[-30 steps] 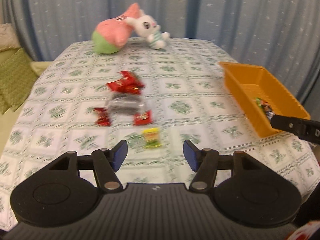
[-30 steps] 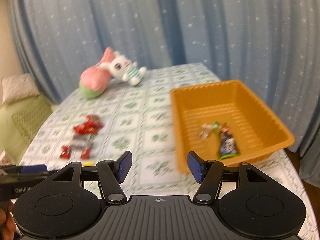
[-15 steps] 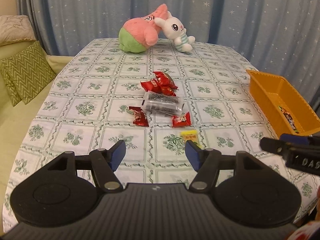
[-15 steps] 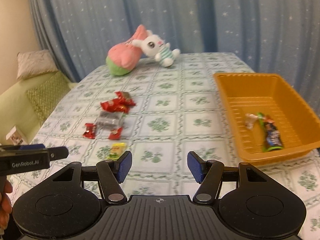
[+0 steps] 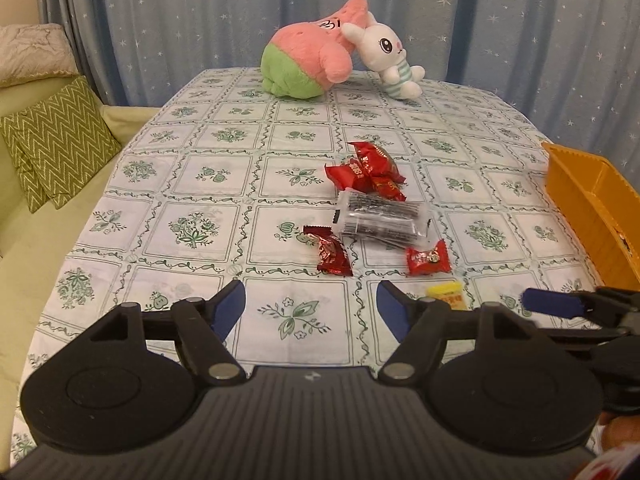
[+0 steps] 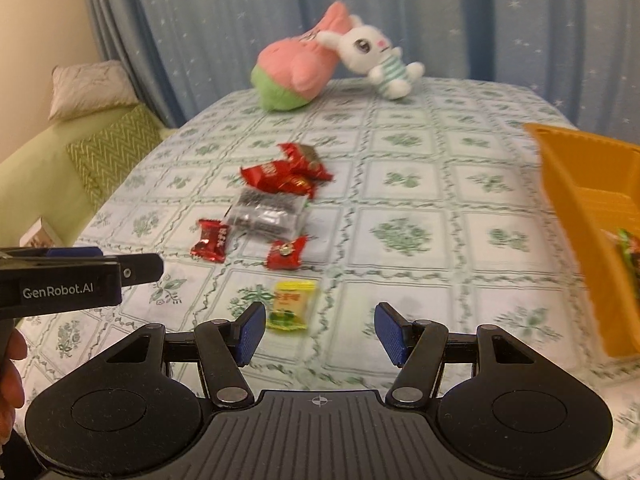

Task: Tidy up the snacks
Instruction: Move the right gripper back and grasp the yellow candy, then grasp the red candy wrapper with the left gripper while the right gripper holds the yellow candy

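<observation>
Left gripper (image 5: 311,306) above near edge of table (image 5: 168,216), jaws spread wide, nothing between them. Right gripper (image 6: 320,330) likewise wide open and empty, low over tablecloth.

Snacks loose mid-table. Cluster of red packets (image 5: 368,170) farthest off. Clear packet with dark contents (image 5: 382,220) just in front of cluster, touching it. Red candy (image 5: 331,252) just left of clear packet's near corner. Second red candy (image 5: 427,258) at its near right corner. Yellow candy (image 6: 291,304) nearest of all, lying just ahead of right gripper's left fingertip (image 6: 251,332); in left wrist view, partly hidden behind left gripper's right finger (image 5: 394,314).

Orange bin (image 6: 576,208) at right edge of table, well apart from loose snacks. A few wrapped snacks (image 6: 628,250) inside, blurred, cut off by frame edge.

Pink and green plush (image 5: 308,54) and white bunny plush (image 5: 386,60) at far end of table, touching each other. Blue starred curtain (image 5: 200,12) behind. Green zigzag cushion (image 5: 56,140) on seat to left.
</observation>
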